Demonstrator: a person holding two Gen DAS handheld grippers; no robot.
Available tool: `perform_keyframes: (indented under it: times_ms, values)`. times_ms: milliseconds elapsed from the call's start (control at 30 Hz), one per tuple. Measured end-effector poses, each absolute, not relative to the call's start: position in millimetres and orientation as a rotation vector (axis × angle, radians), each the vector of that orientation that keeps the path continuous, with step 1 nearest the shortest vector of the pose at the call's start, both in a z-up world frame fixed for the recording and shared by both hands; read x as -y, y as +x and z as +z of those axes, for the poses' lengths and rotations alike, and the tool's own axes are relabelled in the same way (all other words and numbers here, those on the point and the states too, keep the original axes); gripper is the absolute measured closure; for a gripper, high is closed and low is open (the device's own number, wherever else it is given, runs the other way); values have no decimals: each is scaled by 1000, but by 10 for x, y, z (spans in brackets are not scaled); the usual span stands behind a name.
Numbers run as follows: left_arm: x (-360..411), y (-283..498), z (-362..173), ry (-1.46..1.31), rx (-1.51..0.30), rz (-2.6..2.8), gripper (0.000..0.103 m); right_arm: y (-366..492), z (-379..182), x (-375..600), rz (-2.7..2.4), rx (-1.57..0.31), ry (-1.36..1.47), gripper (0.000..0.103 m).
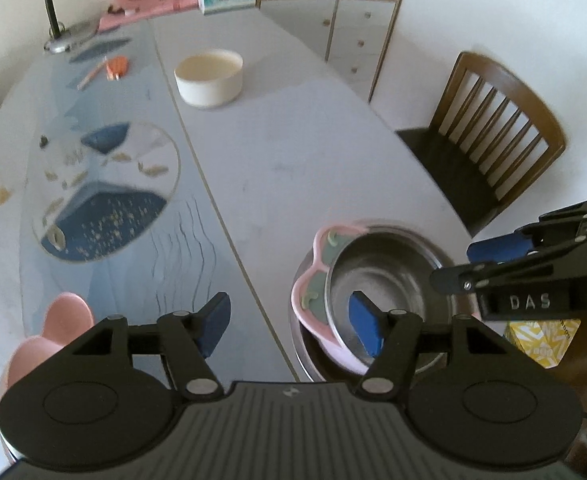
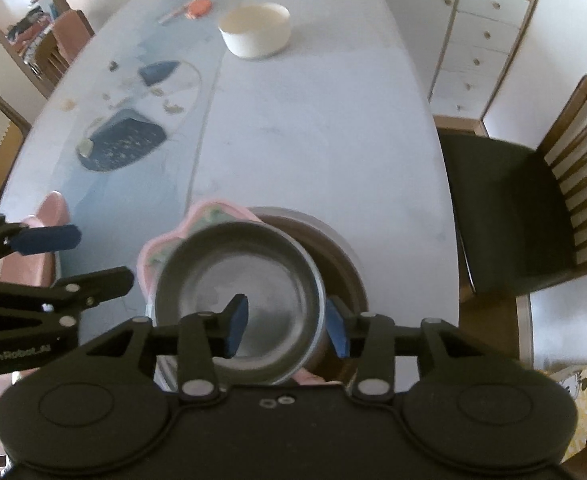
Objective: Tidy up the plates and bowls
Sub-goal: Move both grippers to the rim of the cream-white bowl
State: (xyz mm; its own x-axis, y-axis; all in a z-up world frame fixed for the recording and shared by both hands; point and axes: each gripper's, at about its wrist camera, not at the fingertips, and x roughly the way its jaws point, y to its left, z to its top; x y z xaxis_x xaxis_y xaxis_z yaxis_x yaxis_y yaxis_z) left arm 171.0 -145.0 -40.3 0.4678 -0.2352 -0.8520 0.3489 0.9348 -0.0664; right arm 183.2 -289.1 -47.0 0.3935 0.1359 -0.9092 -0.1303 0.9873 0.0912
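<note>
A small steel bowl point(image 2: 239, 304) sits mouth-up and tilted on a pink flower-shaped plate point(image 2: 161, 250) inside a wider steel bowl point(image 2: 333, 248), the stack standing at the desk's point(image 2: 313, 140) near right corner, close to the right edge. The right tool point(image 2: 287, 326) straddles the small bowl's rim with its jaws parted and not pressing, while the left tool point(image 1: 289, 324) stands open and empty over bare desk just left of the stack. A pink dish point(image 1: 59, 320) lies near the left near edge and a cream bowl point(image 1: 209, 76) well apart toward the far end, with wide open desk between.
</note>
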Motion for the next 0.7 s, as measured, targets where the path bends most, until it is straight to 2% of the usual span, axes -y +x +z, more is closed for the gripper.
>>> perform_keyframes:
  times_ms: [267,400,567,700]
  values:
    - [1344,1619,-67,132,-921,-359,38,1667,-110,2726,189,-1051,6,47]
    - [1266,1651,56,111,-874,-331,29,1695,11,2668,193,-1012,4,42]
    - [1201,1811,127,90,-849,-312,28,1880,95,2670,216,-987,3,38]
    - [1147,2014,138,67,-840,-279,25,2117,117,2695,234,-976,0,29]
